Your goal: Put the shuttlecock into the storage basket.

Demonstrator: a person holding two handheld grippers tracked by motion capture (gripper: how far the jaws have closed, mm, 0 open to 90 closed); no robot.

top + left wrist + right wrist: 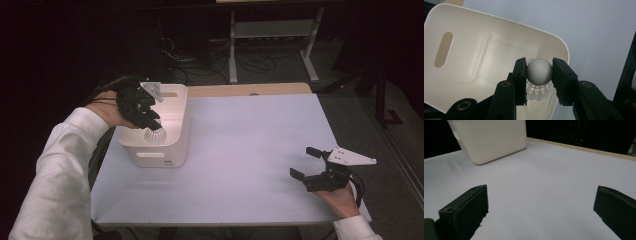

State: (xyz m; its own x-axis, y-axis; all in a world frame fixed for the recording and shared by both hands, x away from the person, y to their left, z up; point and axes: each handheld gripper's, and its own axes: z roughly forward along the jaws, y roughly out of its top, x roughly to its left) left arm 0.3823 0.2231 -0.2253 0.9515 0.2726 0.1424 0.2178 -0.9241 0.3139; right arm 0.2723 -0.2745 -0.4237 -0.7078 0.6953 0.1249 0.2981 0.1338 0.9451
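A white shuttlecock (539,72) with a rounded cork head and a plastic skirt is clamped between the pads of my left gripper (539,75). That gripper (154,125) hangs over the open top of a white plastic bin (172,145) at the table's left, with the shuttlecock (154,135) just above the bin's near rim. The bin's hollow inside (474,62) has a slot handle in one wall. My right gripper (306,162) rests low near the table's front right, jaws wide apart with nothing between them; its fingers (466,212) frame bare tabletop.
The white tabletop (250,150) has a wooden strip along its far edge (250,90). Beyond it stand a metal stand's legs (232,55) and cables on a dark floor. The bin (491,137) is far off in the right gripper view.
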